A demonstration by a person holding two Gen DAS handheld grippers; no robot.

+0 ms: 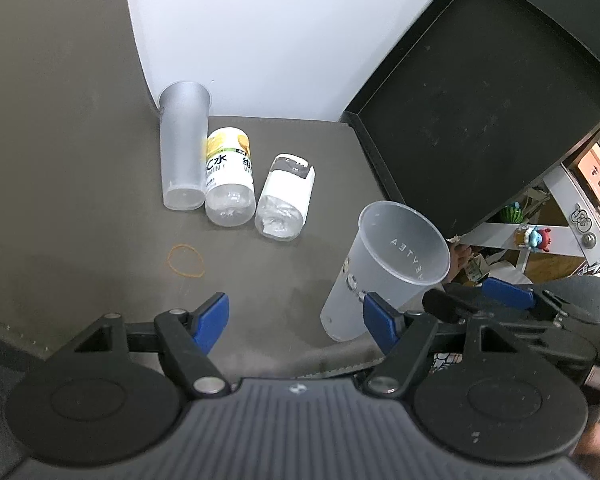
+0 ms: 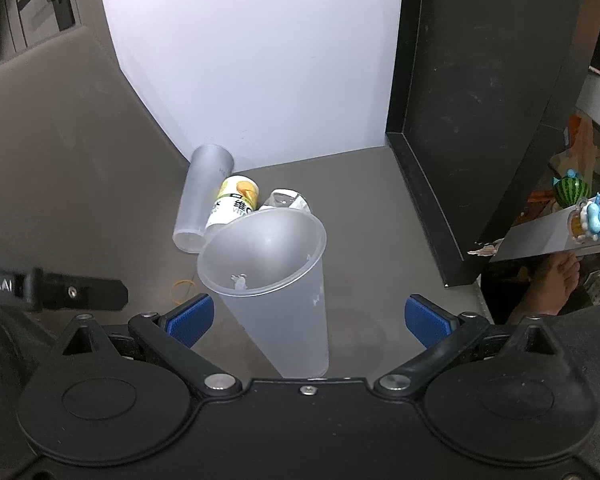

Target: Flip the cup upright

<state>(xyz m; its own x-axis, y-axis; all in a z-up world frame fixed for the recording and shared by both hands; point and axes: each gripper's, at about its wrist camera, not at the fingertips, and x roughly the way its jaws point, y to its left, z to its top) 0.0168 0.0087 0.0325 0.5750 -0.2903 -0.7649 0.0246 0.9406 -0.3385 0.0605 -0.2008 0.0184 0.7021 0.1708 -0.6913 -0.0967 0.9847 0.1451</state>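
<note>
A frosted clear plastic cup [image 2: 284, 280] stands upright, mouth up, on the dark grey table, between the open blue-padded fingers of my right gripper [image 2: 308, 316], which do not touch it. The cup also shows in the left wrist view [image 1: 380, 272], to the right of my left gripper [image 1: 296, 320], which is open and empty over bare table. The right gripper's finger [image 1: 508, 294] shows there beyond the cup.
A second frosted cup [image 1: 184, 148] and two clear bottles [image 1: 230, 178] [image 1: 286, 198] stand upside down near the white back wall. An orange rubber band [image 1: 186, 261] lies on the table. A black tray [image 1: 480, 104] leans at the right. The table edge is close in front.
</note>
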